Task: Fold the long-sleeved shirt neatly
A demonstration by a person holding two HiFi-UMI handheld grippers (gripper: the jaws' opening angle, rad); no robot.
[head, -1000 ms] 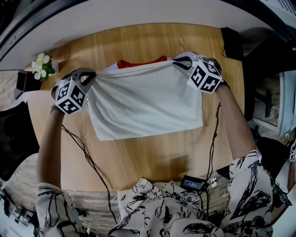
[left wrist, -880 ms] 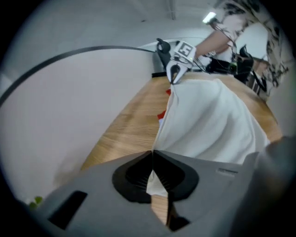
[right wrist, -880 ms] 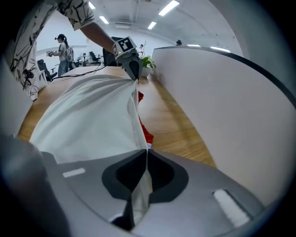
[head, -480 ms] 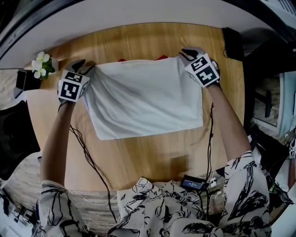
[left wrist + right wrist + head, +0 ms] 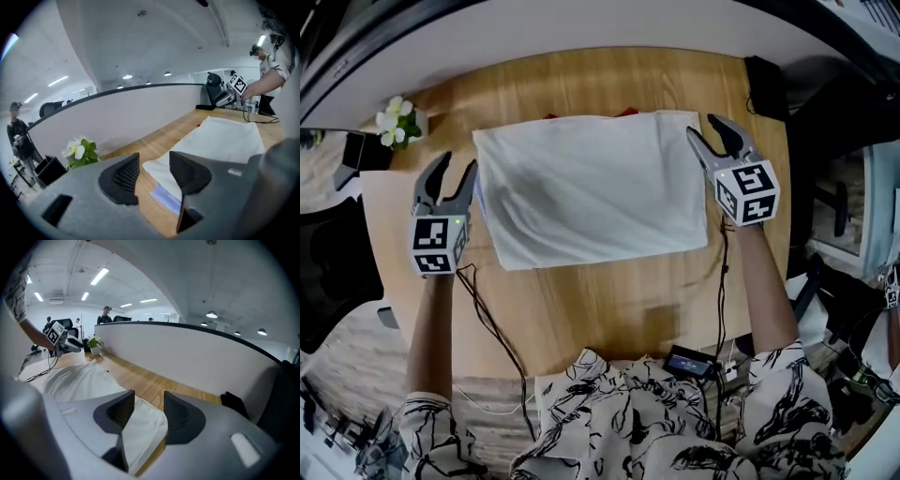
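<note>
The pale wooden desk fills the head view, with a white partition wall along its far edge. On the far half of the desk, about midway between its left and right edges, lies the white long-sleeved shirt, folded into a broad flat rectangle whose far hem runs close to the desk's far edge. A sliver of red cloth peeks out from under that hem. The left gripper, grey with a marker cube at its back, is just beside the shirt's left edge and points toward the far left corner. Its fingers have just been opening and stand apart. Through the gap the left gripper view shows only the shirt's corner lying on the wood beyond, untouched by the pads. The right gripper of the same build is just beside the shirt's far right corner. Its fingers have also just been opening and are parted, with the fabric lying below them rather than pinched. Black cables trail from both grippers to the desk's near edge. A black block sits at the far right corner, and a small black device rests at the near edge, right of middle. A small pot of white flowers stands at the far left corner.
</note>
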